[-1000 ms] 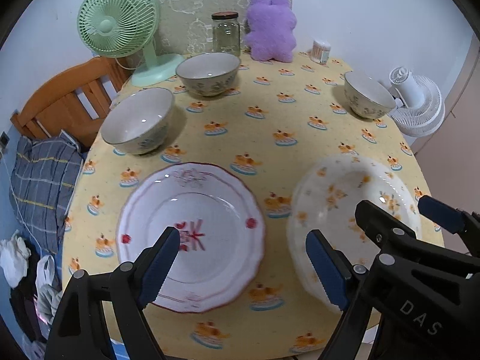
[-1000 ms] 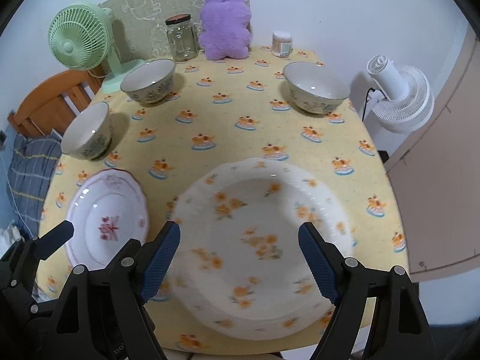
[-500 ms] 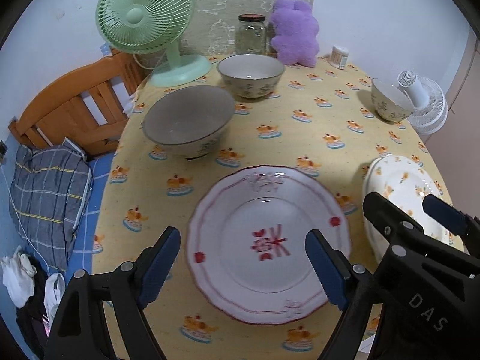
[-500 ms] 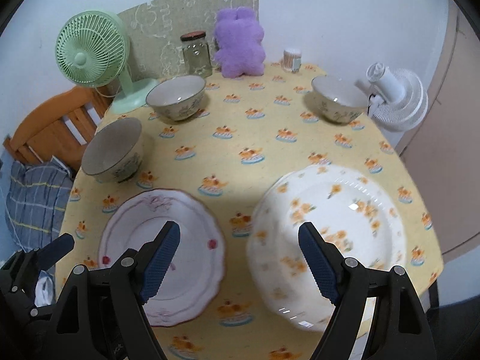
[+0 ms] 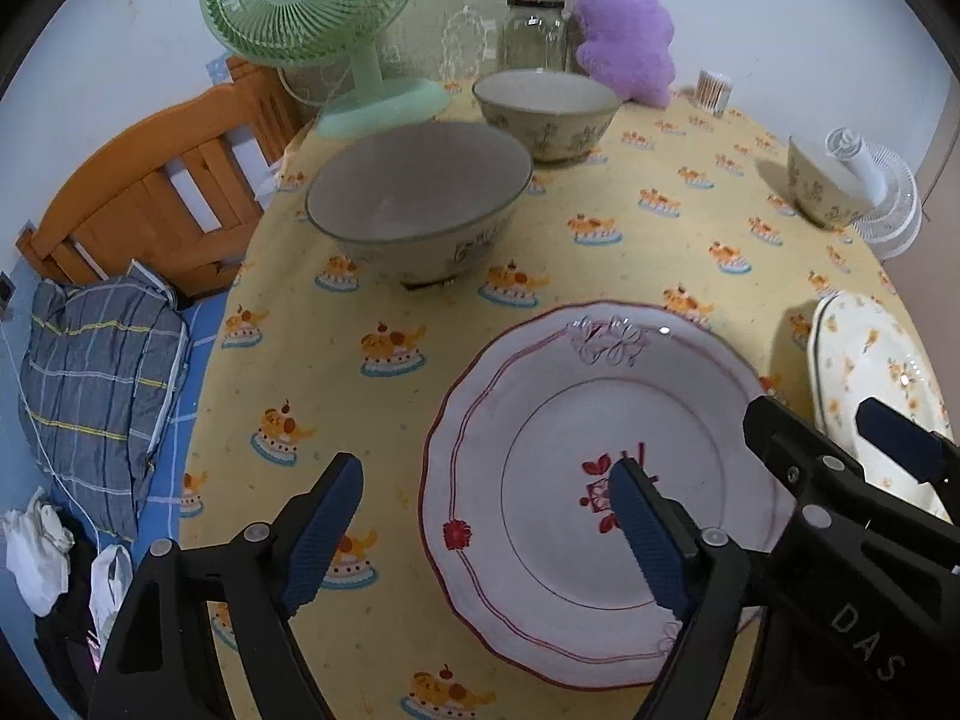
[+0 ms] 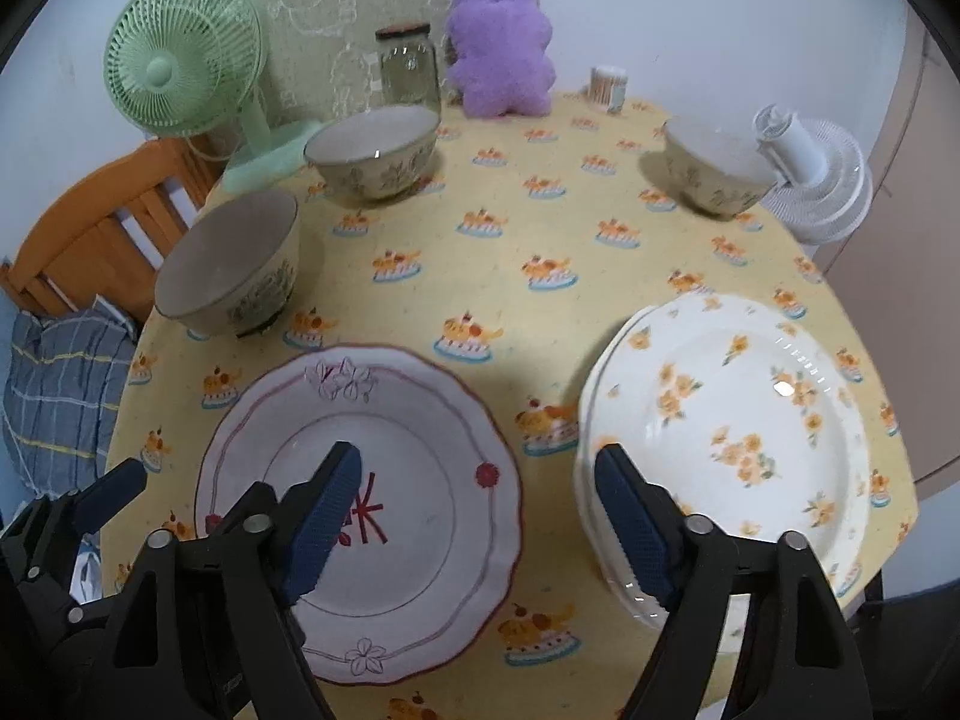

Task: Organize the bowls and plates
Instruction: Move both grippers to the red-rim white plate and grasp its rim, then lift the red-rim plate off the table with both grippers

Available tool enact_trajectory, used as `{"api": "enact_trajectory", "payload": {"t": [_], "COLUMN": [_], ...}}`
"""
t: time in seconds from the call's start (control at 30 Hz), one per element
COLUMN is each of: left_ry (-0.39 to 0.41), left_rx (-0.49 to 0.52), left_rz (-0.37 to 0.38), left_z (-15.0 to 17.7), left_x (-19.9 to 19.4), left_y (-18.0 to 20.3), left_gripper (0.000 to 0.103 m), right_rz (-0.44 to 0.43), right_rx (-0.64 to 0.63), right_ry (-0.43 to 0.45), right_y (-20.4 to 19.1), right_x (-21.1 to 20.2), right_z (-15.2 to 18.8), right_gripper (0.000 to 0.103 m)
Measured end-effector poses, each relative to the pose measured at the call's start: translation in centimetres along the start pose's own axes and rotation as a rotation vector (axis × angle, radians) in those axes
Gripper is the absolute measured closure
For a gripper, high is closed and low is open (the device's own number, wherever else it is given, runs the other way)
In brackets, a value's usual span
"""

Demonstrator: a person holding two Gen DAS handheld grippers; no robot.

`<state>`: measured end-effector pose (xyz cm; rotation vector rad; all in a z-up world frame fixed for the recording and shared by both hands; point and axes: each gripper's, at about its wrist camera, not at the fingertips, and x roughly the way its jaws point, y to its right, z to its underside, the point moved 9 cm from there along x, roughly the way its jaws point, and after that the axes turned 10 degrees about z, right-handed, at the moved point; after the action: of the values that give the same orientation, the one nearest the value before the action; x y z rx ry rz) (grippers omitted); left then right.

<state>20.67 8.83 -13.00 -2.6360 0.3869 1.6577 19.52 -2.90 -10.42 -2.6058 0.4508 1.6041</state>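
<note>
red-rimmed plate (image 6: 390,480) | flat, face up | round, no long axis

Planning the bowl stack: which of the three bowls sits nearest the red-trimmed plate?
The bowl at the table's left edge, just beyond the red-trimmed plate; the other two sit farther back.

Below the left gripper (image 5: 486,534) lies the red-rimmed plate (image 5: 540,420); the flowered plate (image 6: 738,420) lies right of the right gripper (image 6: 477,516), three bowls (image 6: 231,264) beyond them
</note>
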Motion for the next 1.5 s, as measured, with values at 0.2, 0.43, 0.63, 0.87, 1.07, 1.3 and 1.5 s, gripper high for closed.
{"api": "enact_trajectory", "payload": {"t": [0.2,0.43,0.63,0.87,1.07,1.3,1.5], "left_ry": [-0.045,-0.074,-0.099,-0.103,-0.100,-0.089,-0.104], "left_rx": [-0.008,0.018,0.012,-0.033,-0.040,-0.037,-0.035], "left_rz": [-0.004,0.019,0.029,0.003,-0.008,-0.014,-0.004], "left_z": [0.7,0.7,0.8,1.2,1.1,0.9,0.9], "left_x": [1.8,3.1,3.7,3.5,3.6,3.7,3.8], "left_y": [-0.5,0.1,0.3,-0.8,-1.2,-1.3,-1.2], "left_gripper": [0.023,0.030,0.035,0.035,0.041,0.040,0.040], "right_rz": [-0.008,-0.014,-0.008,-0.032,-0.038,-0.034,-0.018], "right_rx": [-0.015,-0.020,-0.046,-0.087,-0.099,-0.098,-0.103], "right_ry": [-0.063,-0.115,-0.145,-0.147,-0.160,-0.168,-0.178], "right_y": [-0.8,-1.3,-1.7,-2.6,-3.0,-3.2,-3.3], "right_x": [1.9,3.8,4.7,4.6,5.2,6.2,6.4], "right_z": [0.9,1.4,1.4,1.4,1.3,1.0,0.9], "right_gripper": [0.038,0.041,0.041,0.041,0.041,0.041,0.041]}}
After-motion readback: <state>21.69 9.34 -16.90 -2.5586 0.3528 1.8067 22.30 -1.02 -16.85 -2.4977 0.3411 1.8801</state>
